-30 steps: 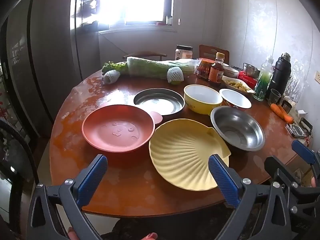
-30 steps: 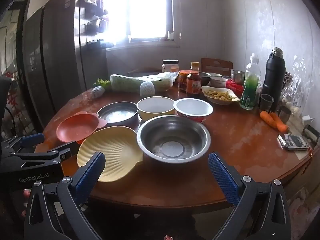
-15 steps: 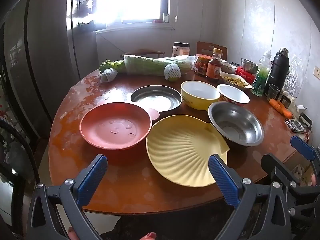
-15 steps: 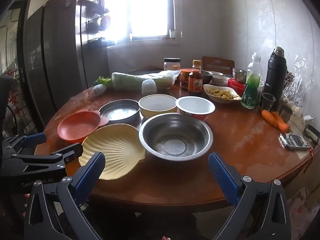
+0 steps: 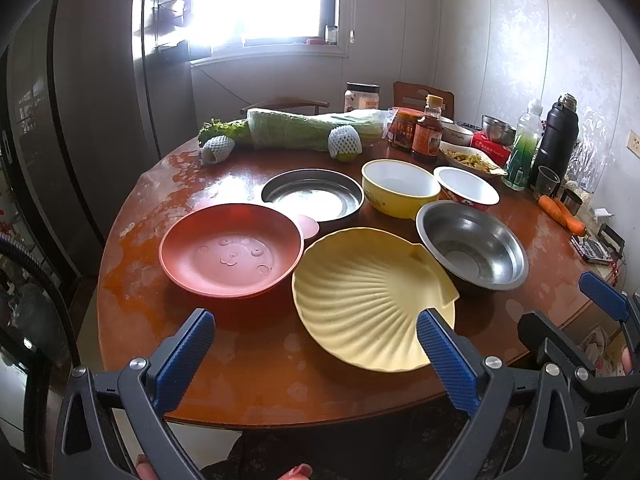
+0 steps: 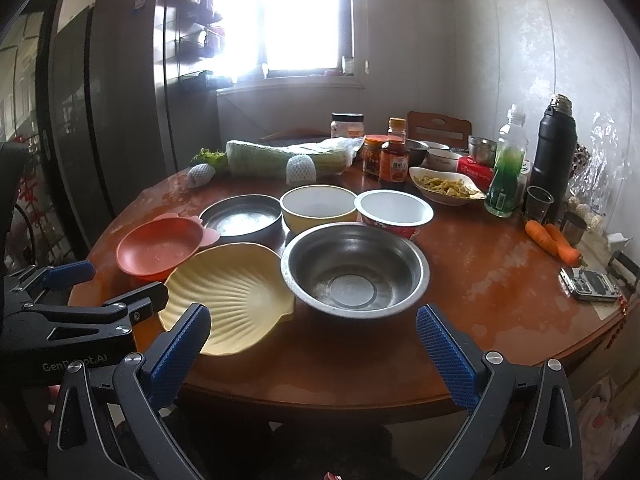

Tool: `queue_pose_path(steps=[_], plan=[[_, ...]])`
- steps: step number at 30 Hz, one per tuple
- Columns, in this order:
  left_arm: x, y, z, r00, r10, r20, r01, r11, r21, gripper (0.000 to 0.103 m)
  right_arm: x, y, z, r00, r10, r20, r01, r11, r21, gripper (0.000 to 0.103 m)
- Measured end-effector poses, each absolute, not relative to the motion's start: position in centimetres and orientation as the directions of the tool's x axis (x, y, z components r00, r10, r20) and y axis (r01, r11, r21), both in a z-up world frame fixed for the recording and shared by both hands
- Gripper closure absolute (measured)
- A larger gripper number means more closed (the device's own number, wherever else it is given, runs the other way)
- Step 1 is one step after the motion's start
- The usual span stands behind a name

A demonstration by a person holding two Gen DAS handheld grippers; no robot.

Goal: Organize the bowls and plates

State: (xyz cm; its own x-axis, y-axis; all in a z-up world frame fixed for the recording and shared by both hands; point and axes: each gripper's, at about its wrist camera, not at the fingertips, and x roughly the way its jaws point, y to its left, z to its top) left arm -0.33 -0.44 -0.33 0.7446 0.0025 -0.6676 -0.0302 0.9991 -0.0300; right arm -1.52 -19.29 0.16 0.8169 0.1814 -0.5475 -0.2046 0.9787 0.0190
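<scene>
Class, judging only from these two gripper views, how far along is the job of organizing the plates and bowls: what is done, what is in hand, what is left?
Done: nothing visibly; no dish is stacked.
In hand: nothing; the left gripper and right gripper are open and empty at the table's near edge.
Left: the orange plate, shell plate, steel bowl, steel pan, yellow bowl and white bowl all lie separately.

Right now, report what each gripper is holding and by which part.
Nothing is held. The left gripper and the right gripper both stand open, short of the dishes; the shell plate and steel bowl rest untouched on the table.
</scene>
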Motion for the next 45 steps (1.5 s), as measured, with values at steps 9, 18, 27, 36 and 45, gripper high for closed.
queue_pose_path(steps=[9,18,27,36,45], plan=[[-0.4,-0.5,-0.4,0.745,0.001,-0.667,-0.027,0.999,-0.028,0.001,-1.6,-19.1,0.1,0.820,0.171,-0.547,-0.198,0.980,0.009,0.000],[-0.4,-0.6,-0.4,0.745,0.002,-0.667,-0.026,0.999,-0.026,0.001,-1.6,-19.1,0.2,0.819,0.171,-0.548,-0.200,0.980,0.008,0.000],[-0.4,-0.6,-0.4,0.744,0.001,-0.668,-0.025,0.999,-0.025,0.001,-1.5,-19.1,0.0,0.818,0.168,-0.550,-0.194,0.981,0.011,0.000],[-0.2,-0.1,-0.5,0.748,0.003,-0.664,-0.029,0.999,-0.028,0.001,-1.4,-19.1,-0.2,0.819,0.176,-0.547,-0.199,0.980,0.018,0.000],[0.6,3.2,-0.5,0.744,0.016,-0.667,-0.074,0.996,-0.058,0.001,-0.1,-18.1,-0.1,0.810,0.216,-0.545,-0.231,0.972,0.041,0.000]])
